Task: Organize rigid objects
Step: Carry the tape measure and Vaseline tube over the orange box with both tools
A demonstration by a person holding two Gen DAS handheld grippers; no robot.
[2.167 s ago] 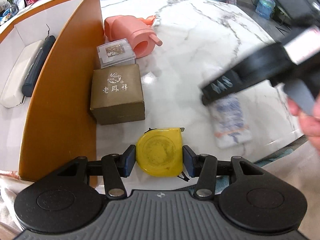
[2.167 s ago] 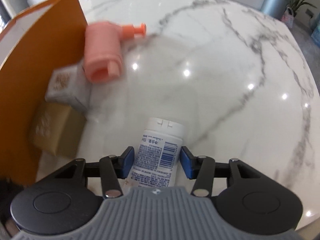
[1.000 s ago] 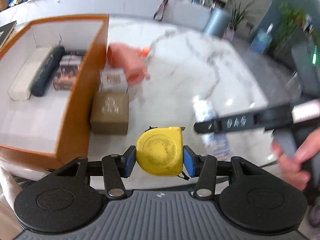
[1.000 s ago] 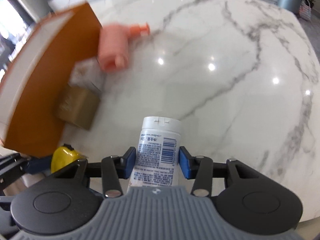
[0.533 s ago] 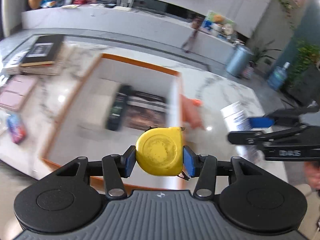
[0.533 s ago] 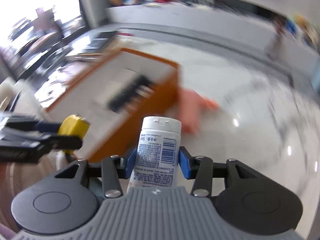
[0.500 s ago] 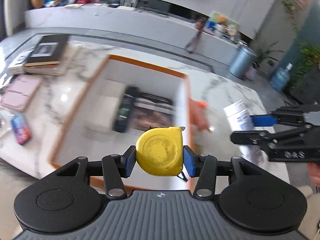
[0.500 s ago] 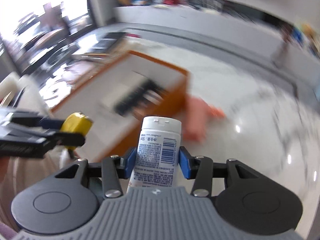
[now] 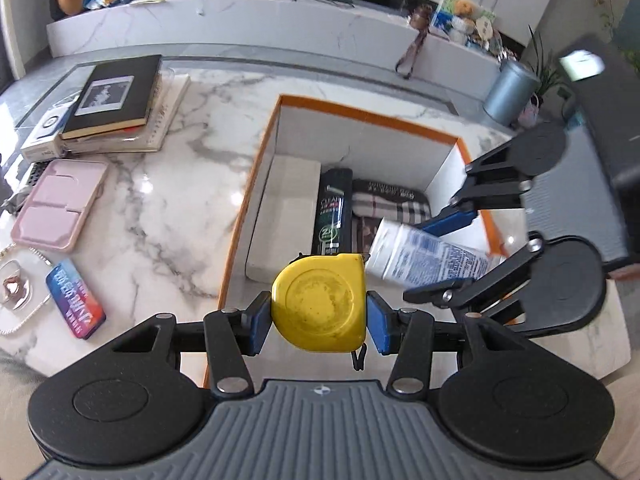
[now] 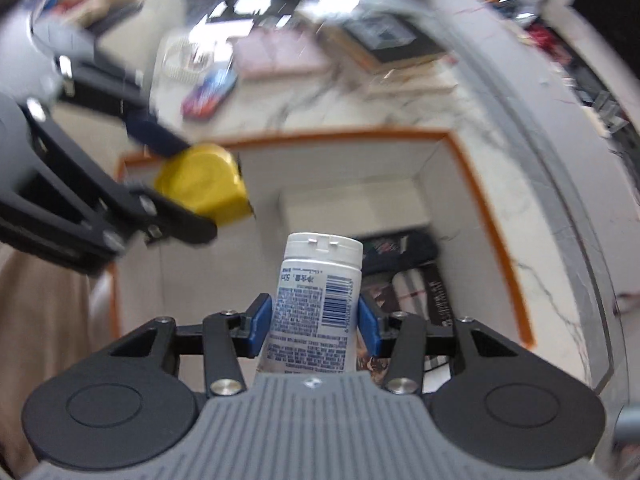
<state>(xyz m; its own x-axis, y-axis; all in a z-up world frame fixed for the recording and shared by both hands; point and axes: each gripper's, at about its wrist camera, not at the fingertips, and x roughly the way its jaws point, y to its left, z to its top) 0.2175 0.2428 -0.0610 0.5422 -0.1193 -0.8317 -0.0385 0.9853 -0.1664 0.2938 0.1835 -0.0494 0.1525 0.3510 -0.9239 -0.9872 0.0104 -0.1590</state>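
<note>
Box (image 9: 404,122) part-filled; left gripper (image 9: 319,317) pinching tape measure (image 9: 319,306), right gripper (image 10: 316,322) at three o'clock pinching bottle (image 10: 316,300), both unplaced

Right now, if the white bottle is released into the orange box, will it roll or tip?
The white bottle looks round-sided, so laid down it would probably roll. It seems rigid: the right tool clamps it without a visible dent. Set upright it may tip, being tall and narrow, among items crowding the orange box.
</note>
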